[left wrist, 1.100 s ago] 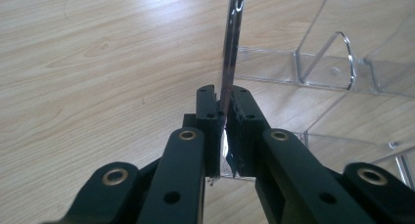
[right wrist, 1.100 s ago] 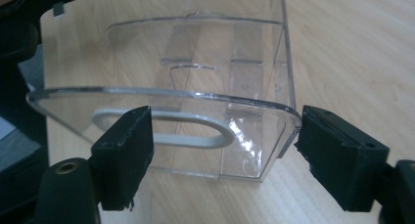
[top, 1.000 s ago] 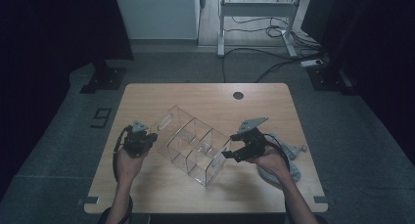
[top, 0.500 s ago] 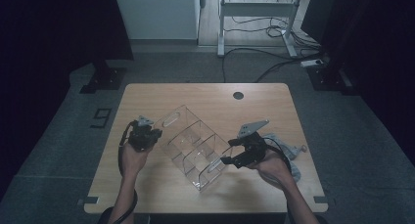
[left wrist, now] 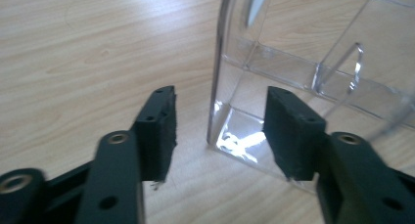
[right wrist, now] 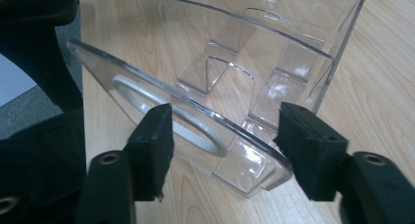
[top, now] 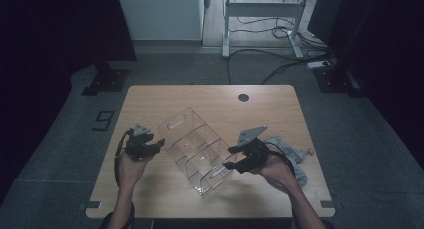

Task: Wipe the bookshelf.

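Note:
A clear plastic organizer box [top: 195, 149] with several compartments lies slantwise on the wooden table [top: 210, 104]. My left gripper [top: 159, 143] is at the box's left corner. In the left gripper view its jaws [left wrist: 219, 101] have just been opening, and the box's upright corner edge [left wrist: 220, 62] stands between them without touching the pads. My right gripper [top: 231, 158] is at the box's near end. Its jaws [right wrist: 226, 114] have just been closing. The end wall with an oval cutout [right wrist: 161, 101] runs slantwise between them, and I see no clear press on it.
A crumpled grey cloth [top: 295, 151] lies on the table just right of my right hand. A round hole [top: 243, 97] sits near the table's far edge. Behind the table, a desk frame [top: 260, 19] and cables stand on the floor.
The left gripper's jaws have parted at the box's corner. The right gripper's jaws have narrowed around the near end wall. Both hands and the box stay about where they were.

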`<action>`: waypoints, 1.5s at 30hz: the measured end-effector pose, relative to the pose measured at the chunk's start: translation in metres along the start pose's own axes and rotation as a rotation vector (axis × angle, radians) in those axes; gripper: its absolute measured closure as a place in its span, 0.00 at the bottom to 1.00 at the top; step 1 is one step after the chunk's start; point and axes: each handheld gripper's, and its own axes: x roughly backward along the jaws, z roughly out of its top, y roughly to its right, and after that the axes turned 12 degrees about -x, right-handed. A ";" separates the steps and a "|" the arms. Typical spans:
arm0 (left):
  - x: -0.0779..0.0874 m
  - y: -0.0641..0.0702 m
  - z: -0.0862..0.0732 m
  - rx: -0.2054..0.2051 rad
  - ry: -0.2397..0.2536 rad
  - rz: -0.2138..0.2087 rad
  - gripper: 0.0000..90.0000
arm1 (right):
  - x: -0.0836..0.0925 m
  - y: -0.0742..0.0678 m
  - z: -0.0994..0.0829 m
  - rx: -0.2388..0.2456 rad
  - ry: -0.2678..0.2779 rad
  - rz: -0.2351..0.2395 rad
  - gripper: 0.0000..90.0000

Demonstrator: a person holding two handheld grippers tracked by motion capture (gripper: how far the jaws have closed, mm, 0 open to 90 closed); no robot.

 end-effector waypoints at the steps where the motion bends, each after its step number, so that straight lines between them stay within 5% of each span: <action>1: 0.001 0.000 -0.003 0.007 0.007 -0.009 0.47 | 0.000 -0.001 0.000 0.005 -0.001 0.000 0.49; 10: 0.007 0.002 -0.022 0.029 0.028 -0.092 0.34 | -0.001 -0.006 0.002 -0.001 -0.008 0.009 0.63; 18: 0.006 0.008 -0.025 0.006 0.015 -0.106 0.18 | -0.006 -0.014 0.005 0.000 -0.009 -0.011 0.71; 45: 0.021 0.029 -0.016 -0.075 0.061 -0.148 0.16 | -0.019 -0.025 0.014 -0.019 -0.008 -0.077 0.95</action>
